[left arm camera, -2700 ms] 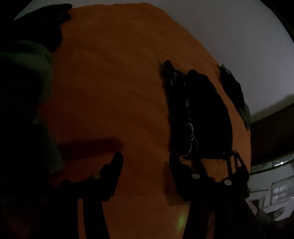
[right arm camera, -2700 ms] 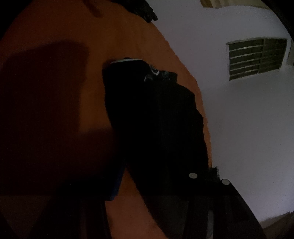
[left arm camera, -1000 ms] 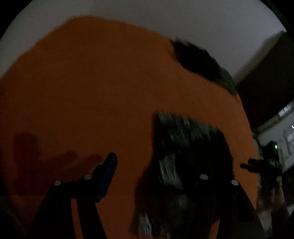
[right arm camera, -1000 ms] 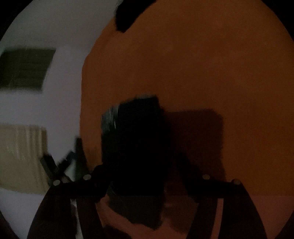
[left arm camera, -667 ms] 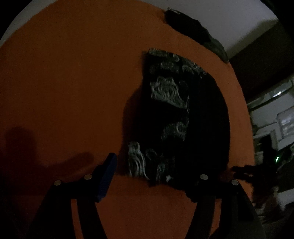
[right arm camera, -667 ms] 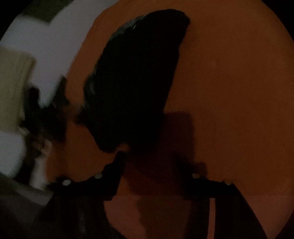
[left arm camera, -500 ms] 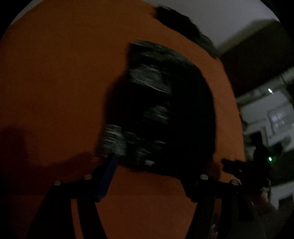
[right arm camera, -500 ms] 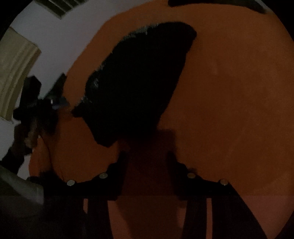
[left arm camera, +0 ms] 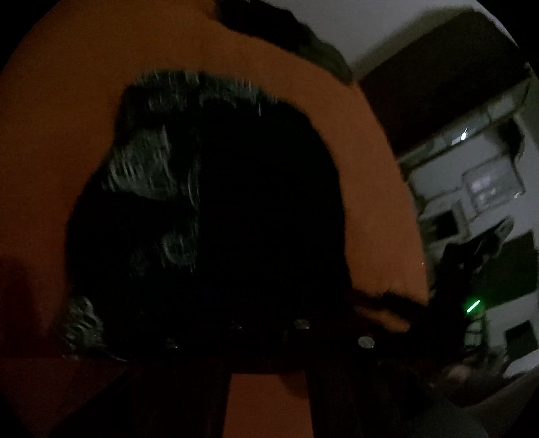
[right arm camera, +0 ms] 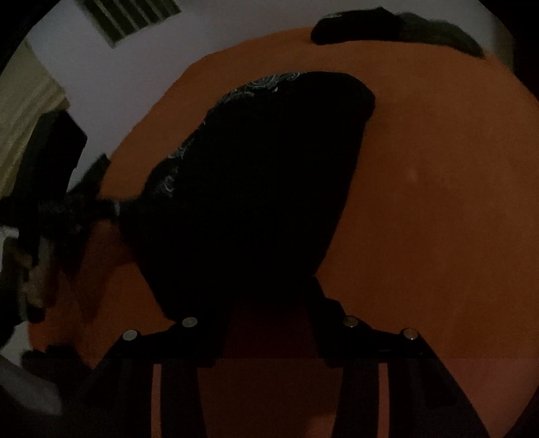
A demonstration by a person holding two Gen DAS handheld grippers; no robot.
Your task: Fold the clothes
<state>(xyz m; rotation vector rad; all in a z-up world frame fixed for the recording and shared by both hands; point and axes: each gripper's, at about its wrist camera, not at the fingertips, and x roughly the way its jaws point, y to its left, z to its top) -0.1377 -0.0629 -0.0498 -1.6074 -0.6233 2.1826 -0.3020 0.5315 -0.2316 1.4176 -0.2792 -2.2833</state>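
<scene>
Two dim, forward-looking views from hand-held grippers over an orange-covered surface [right arm camera: 438, 209], possibly a bed or a desk; the light is too low to tell which. A black garment [right arm camera: 262, 175] with a pale swirling print along one side lies flat on the orange cloth, partly folded into a rough rectangle. A second dark pile of clothes [right arm camera: 387, 25] sits at the far edge, well apart.

The right gripper [right arm camera: 269, 303] hovers at the garment's near edge with its jaws spread wide, holding nothing. In the blurred left wrist view, the left gripper [left arm camera: 269, 323] is at the garment's [left arm camera: 219, 209] near edge; its jaws are lost in darkness, so whether they are parted or closed cannot be told.

The garment looks light, soft and limp, likely to sag and slide out of shape if lifted at one point. A hold on its two near corners, one per gripper, seems the surest.
</scene>
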